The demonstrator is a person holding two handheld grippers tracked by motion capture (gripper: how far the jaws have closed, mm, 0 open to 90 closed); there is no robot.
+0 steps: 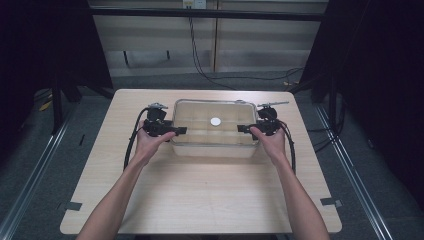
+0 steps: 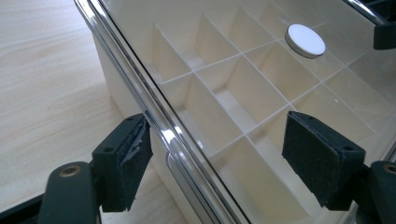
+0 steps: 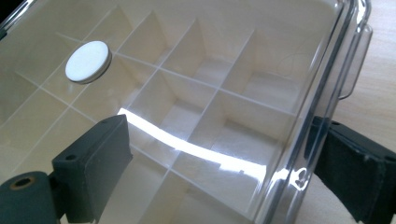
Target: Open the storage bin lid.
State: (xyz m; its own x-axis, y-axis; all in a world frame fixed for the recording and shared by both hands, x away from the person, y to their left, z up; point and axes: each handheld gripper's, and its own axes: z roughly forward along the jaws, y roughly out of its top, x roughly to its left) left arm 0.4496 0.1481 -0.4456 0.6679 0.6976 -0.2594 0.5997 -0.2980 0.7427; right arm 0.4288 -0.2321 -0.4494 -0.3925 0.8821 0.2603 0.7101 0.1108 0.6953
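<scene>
- Box [image 1: 215,145]: it is a see-through plastic box with a clear lid, and it sits flat on the wooden bench [image 1: 200,200], a bit past the middle, away from the person.
- The long side of the box runs from left to right across the bench. The short ends point at the two hands.
- Inside, thin white walls cut the box into many small square rooms.
- A small round white disc [image 1: 215,121] sits on the middle of the lid.
- The left gripper [image 1: 181,130] is at the left short end of the box. Its jaws are spread wide, one outside the box wall and one over the lid. The shiny rim of the lid [image 2: 154,116] runs between them. The pads do not press on it, so it holds nothing.
- The right gripper [image 1: 242,128] is at the right short end. Its jaws are wide too, one over the lid and one outside the wall. I see no squeeze on the box.
- The high view shows the whole box, both arms and the bare bench around them.
- The left gripper view shows the little rooms up close, the disc [image 2: 305,40] far off, and a worn black pad.
- The right gripper view shows a clear clasp [image 3: 357,60] on the end wall, and a bright stripe of light on the lid.
</scene>
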